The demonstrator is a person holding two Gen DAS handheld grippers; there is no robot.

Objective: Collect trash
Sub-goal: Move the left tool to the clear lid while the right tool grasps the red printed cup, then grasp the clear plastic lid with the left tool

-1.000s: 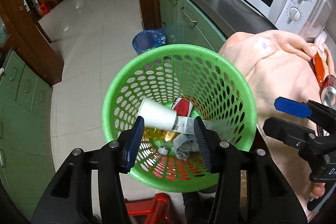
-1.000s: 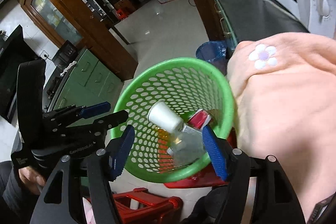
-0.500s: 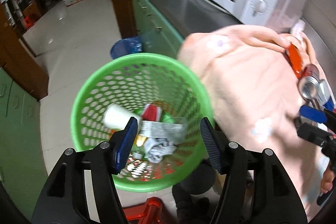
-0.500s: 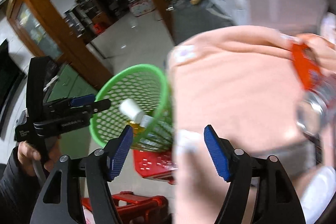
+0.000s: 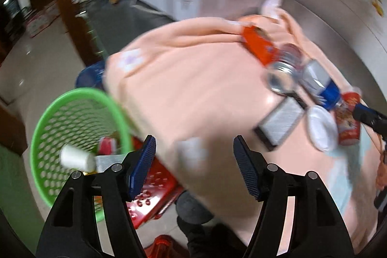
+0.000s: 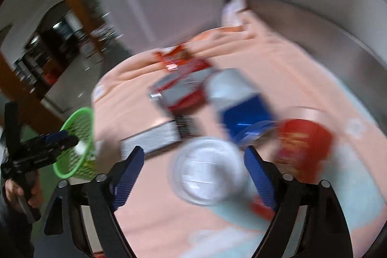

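Both tools are spread apart and hold nothing. The right tool [image 6: 193,173] hovers over a clear plastic lid [image 6: 208,171] on the peach cloth [image 6: 302,69], with a red cup [image 6: 302,149] just beside the lid. The green basket [image 5: 72,137] — already holding trash — sits off the cloth's edge, near the left tool [image 5: 194,166]. Closing on the flat lid could pinch cloth or nudge the cup over.

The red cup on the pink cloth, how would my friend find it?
Start at the big peach-pink cloth spread over the counter. Trash lies across it; look to the far right of the pile, beside the blue and white carton. The red cup is the only tall red one with a picture printed on its side.
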